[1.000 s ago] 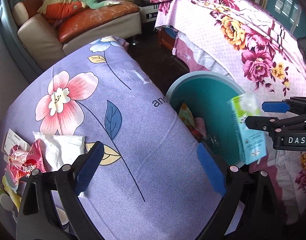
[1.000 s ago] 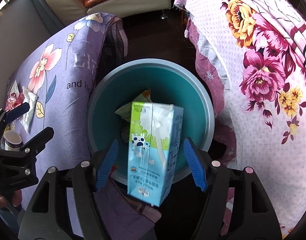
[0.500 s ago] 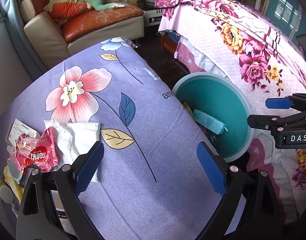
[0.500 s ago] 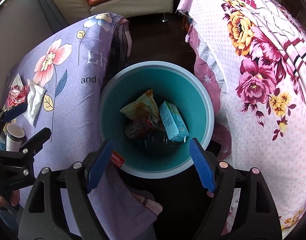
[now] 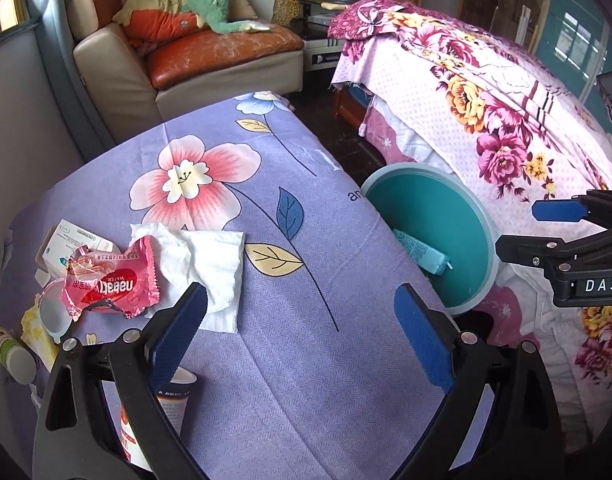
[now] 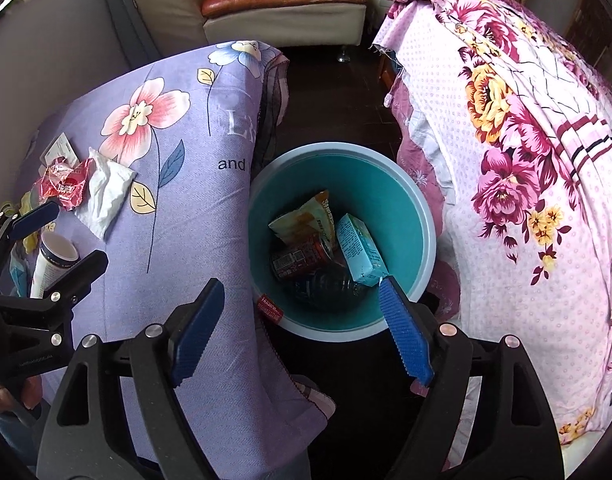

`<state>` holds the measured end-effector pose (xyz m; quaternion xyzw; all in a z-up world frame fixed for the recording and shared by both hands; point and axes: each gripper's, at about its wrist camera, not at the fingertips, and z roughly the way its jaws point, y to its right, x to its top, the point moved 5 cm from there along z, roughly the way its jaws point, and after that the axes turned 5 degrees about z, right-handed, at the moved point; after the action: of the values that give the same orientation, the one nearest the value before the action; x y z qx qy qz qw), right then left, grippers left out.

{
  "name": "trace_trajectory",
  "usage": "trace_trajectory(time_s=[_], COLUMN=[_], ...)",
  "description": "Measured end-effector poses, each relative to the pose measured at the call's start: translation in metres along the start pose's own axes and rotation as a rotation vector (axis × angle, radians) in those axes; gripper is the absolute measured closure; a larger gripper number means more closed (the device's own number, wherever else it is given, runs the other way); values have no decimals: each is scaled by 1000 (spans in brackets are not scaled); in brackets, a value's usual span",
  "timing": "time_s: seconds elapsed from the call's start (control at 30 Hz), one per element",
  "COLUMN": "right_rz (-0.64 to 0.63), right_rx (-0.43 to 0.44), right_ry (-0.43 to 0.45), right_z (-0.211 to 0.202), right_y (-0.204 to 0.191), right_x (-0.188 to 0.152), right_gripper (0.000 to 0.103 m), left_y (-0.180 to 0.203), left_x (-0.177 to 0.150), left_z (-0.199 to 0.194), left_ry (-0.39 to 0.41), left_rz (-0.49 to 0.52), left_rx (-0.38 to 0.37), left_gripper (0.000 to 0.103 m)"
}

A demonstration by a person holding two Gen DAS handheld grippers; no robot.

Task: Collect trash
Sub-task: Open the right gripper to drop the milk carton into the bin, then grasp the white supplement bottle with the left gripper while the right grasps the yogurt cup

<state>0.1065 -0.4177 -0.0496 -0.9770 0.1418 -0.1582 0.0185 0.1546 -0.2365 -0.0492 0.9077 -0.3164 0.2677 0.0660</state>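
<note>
Between the purple-clothed table [image 5: 306,360] and the floral bed [image 6: 525,120] stands the teal bin [image 6: 427,216], and the right gripper [image 6: 302,332] hangs above its near rim with jaws spread wide and nothing between them. Inside the bin lie a carton [image 6: 359,250], a snack bag [image 6: 302,220], a can [image 6: 302,258] and a dark bottle [image 6: 325,286]. A red scrap [image 6: 270,306] sits just at the rim at 7 o'clock, seemingly caught on the cloth edge rather than in the bin.

The left gripper [image 5: 298,336] hovers over the table, jaws likewise released and empty. Trash left to collect sits at its 9 to 10 o'clock: a red wafer wrapper [image 5: 110,284] lying partly on a white tissue [image 5: 202,264], a paper slip [image 5: 70,240] behind them, a tube [image 5: 10,354] at the far left edge, and a cup [image 5: 174,396] right under the left finger [image 5: 178,332].

Risks, as I judge them: the cup is upright and so close beneath the finger that a sideways sweep toward the wrapper could knock it over. Pinching the wrapper may drag the tissue along, or bunch the loose cloth. Light, crinkly pieces could slip out during the carry and land on the floor beside the bin.
</note>
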Motion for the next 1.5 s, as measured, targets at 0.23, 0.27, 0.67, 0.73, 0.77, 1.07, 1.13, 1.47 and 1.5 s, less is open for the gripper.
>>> trace_trajectory(time_s=[0.23, 0.27, 0.67, 0.73, 0.77, 1.07, 1.13, 1.47, 1.5], right_rz=[-31, -35, -135, -149, -153, -227, -250, -189, -180], right_rx=[-11, -12, -52, -42, -31, 78, 103, 210, 216], right_ry=[19, 23, 68, 43, 25, -114, -135, -261, -271], right_z=[-13, -14, -26, -23, -21, -1, 5, 44, 48], right_y=[-21, -24, -71, -84, -91, -189, -212, -286, -290], right_x=[-4, -5, -16, -20, -22, -41, -44, -44, -44], right_gripper=[25, 25, 25, 24, 23, 20, 20, 20, 20], left_y=[-15, -18, -74, -87, -93, -166, -184, -255, -260], left_x=[-10, -13, -53, -63, -68, -125, -139, -193, -197], left_z=[-19, -21, -43, -48, -51, -72, -77, -85, -84], left_ry=[26, 28, 29, 26, 24, -22, -30, -69, -72], left_rz=[-32, -37, -127, -144, -153, -230, -258, -426, -442], left_rx=[0, 2, 39, 50, 56, 147, 162, 193, 193], left_gripper=[7, 7, 7, 7, 7, 7, 7, 7, 7])
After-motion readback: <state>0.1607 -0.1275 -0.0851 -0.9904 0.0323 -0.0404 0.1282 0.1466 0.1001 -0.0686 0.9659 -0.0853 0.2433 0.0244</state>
